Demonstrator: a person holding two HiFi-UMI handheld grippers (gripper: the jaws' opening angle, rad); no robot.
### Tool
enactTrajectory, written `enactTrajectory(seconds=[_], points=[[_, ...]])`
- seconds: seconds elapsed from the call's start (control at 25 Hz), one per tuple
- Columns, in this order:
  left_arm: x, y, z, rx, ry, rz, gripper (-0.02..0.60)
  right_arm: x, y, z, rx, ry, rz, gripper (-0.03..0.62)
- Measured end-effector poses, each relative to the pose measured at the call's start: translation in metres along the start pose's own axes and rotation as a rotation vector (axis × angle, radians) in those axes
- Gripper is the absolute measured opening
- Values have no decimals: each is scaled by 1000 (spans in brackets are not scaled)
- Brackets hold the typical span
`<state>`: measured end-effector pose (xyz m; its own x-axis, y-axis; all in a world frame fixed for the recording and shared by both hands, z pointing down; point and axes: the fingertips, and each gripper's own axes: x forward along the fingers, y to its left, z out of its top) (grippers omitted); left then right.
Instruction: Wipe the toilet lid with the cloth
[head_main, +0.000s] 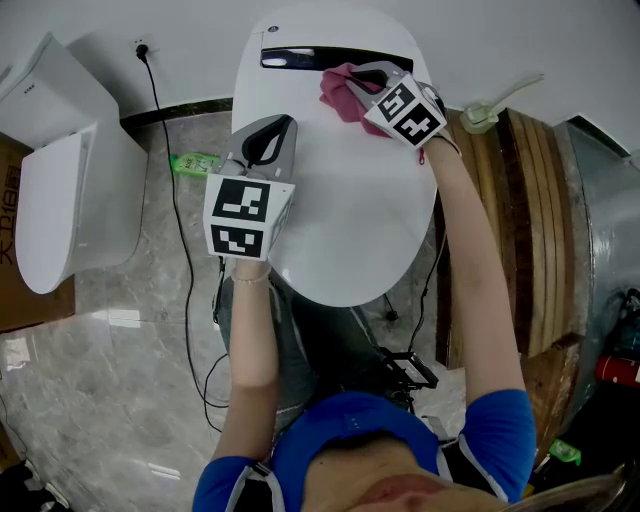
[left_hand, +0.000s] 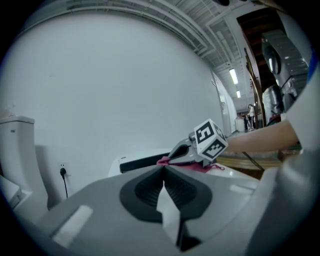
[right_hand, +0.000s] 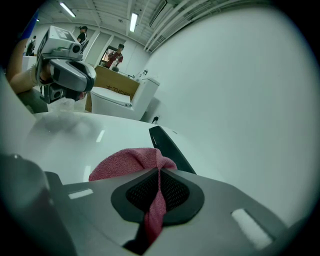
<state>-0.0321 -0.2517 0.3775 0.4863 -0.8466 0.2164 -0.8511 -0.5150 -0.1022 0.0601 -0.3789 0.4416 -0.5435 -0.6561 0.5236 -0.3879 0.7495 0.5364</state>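
Note:
The white oval toilet lid (head_main: 340, 215) fills the middle of the head view, with a black strip (head_main: 330, 56) near its far end. A pink cloth (head_main: 340, 92) lies bunched on the lid just below that strip. My right gripper (head_main: 365, 82) is shut on the cloth (right_hand: 131, 162), and a fold runs between its jaws. My left gripper (head_main: 272, 140) rests over the lid's left edge, shut with nothing in it. In the left gripper view the right gripper (left_hand: 192, 150) and the cloth (left_hand: 165, 161) appear ahead on the lid.
A second white toilet (head_main: 60, 175) stands at the left, with a black cable (head_main: 178, 230) running down from a wall socket. A green bottle (head_main: 195, 163) lies on the marble floor by the lid. Wooden boards (head_main: 520, 230) lean at the right.

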Motion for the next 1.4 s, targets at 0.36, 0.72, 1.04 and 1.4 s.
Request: enactTrajectory(seconds=[0.36, 0.72, 1.04, 1.4], points=[[2, -2, 0, 2, 3, -9, 3, -11, -11, -18, 24, 22, -21, 11], [4, -6, -1, 5, 6, -19, 3, -21, -18, -33, 37, 34, -43, 11], [7, -8, 3, 4, -3, -19, 3, -34, -30, -55, 63, 50, -79, 11], [7, -11, 2, 5, -1, -31, 3, -49, -42, -78, 102, 77, -117, 11]])
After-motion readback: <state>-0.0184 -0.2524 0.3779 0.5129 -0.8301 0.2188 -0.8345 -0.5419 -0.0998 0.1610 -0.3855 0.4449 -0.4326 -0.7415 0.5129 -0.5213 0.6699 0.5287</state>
